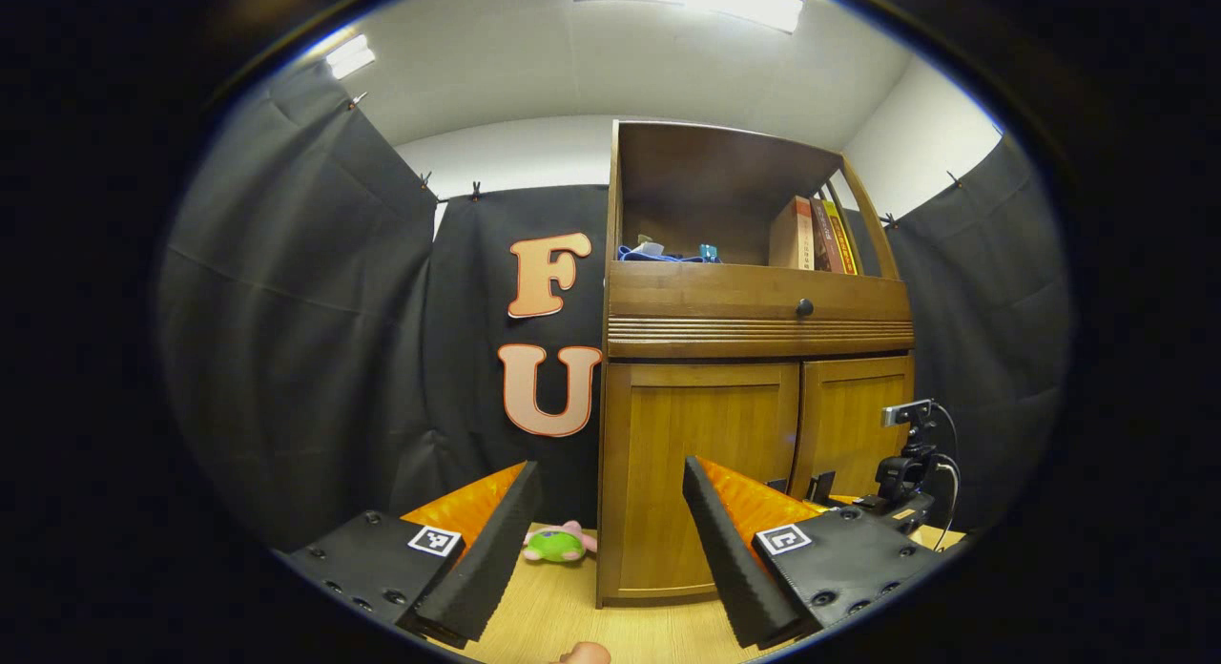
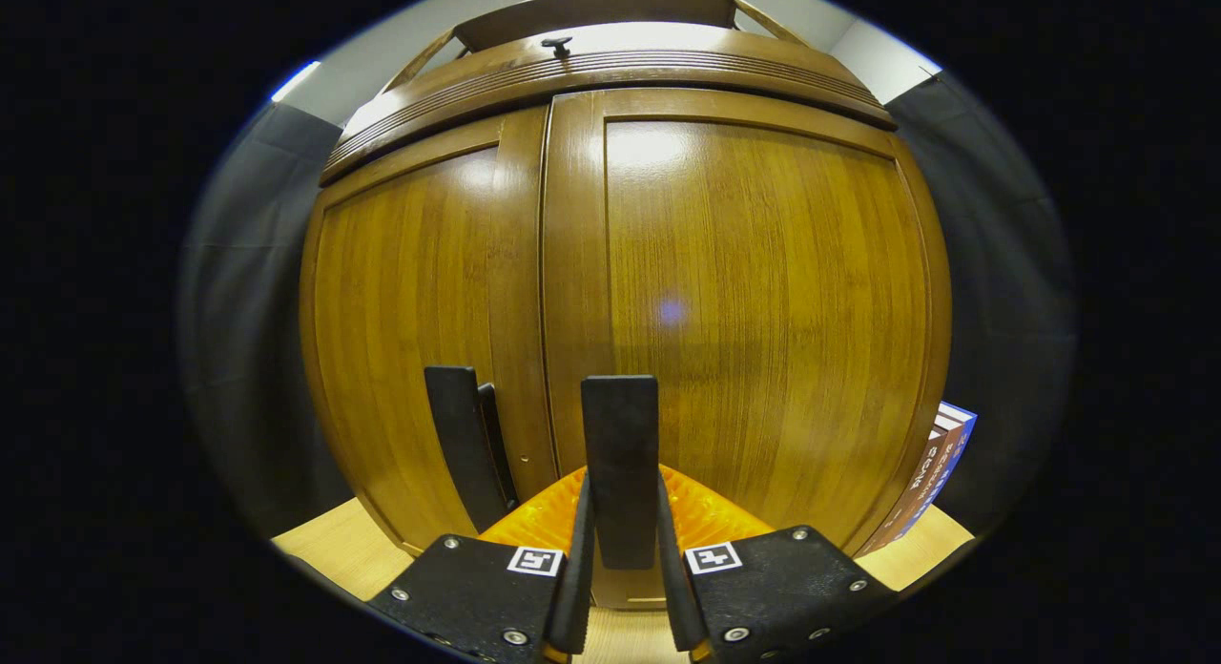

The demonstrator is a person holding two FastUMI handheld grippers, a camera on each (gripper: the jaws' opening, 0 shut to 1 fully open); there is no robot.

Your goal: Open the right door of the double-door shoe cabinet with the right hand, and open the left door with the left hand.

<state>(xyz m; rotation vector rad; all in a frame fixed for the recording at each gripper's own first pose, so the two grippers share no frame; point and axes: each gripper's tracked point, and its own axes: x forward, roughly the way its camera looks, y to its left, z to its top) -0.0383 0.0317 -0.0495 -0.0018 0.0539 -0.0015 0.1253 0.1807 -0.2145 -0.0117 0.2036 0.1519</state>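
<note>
shoe cabinet: wooden, double-door, standing on the light wood floor against the black booth cloth. both doors shut. right door: close before my right gripper, whose fingers are clamped on that door's dark upright handle. left door: its own dark handle stands just beside, untouched. my left gripper: held well back from the cabinet, fingers spread wide, holding nothing. above the doors: a drawer front with a small round knob, then an open shelf with books and blue items. on the floor left of the cabinet: a green and pink plush toy. right of the cabinet: a stack of books.
</note>
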